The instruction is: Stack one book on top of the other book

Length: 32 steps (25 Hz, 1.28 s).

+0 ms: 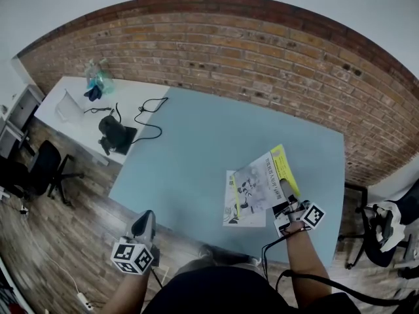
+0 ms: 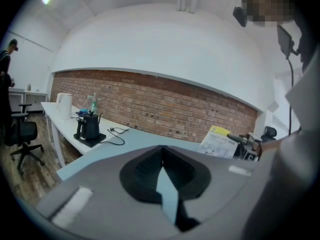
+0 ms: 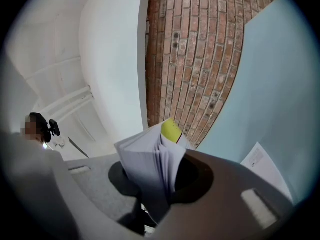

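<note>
Right gripper [image 1: 286, 205] clamps yellow book [image 1: 265, 177] by near edge, raised, partly over flat book [image 1: 234, 209]. Flat book just left of gripper, axes skewed. Left gripper [image 1: 144, 225] closed, empty, well apart.

The right gripper [image 3: 159, 191] clamps a book [image 3: 146, 160], its pages fanned.
</note>
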Available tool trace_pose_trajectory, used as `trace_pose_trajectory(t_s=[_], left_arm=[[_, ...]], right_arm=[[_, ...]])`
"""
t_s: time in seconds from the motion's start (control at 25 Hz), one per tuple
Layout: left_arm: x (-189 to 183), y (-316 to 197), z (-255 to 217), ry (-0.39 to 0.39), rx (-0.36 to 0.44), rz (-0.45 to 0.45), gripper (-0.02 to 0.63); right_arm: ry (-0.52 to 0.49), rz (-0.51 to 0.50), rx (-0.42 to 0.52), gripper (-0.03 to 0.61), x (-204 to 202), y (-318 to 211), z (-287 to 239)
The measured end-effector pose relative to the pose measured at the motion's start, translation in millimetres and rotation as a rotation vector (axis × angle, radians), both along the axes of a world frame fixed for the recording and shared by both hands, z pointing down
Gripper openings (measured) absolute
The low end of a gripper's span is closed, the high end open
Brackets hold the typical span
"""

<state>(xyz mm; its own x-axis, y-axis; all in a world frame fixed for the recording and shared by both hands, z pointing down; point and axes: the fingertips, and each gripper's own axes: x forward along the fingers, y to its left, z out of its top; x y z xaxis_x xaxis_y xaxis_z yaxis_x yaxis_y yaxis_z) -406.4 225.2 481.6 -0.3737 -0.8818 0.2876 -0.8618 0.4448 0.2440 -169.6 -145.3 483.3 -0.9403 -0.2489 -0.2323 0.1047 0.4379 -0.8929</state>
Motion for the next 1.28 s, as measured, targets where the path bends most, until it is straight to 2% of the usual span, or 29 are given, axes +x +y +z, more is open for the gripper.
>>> trace_pose_trajectory(t_s=[0.68, 0.92, 1.08, 1.28], left_arm=[[-7.9, -7.5, 4.5, 0.042, -0.011, 0.012, 0.005], [-1.1, -23.7, 5.1, 0.020, -0.032, 0.047, 0.005], [3.0, -24.6, -8.5, -0.002, -0.014, 0.034, 0.005], [-3.5, -23.6, -3.1, -0.003, -0.033, 0.000, 0.005]], right_arm=[[-0.030, -0.107, -0.060, 0.095, -45.1, 42.6, -7.3], [-0.052, -0.132, -0.078, 0.095, -48.1, 46.6, -2.9], [-0.056, -0.152, -0.100, 0.096, -48.0, 48.4, 3.0], [-0.052, -0.168, -0.114, 0.098, -51.4, 44.8, 10.8]])
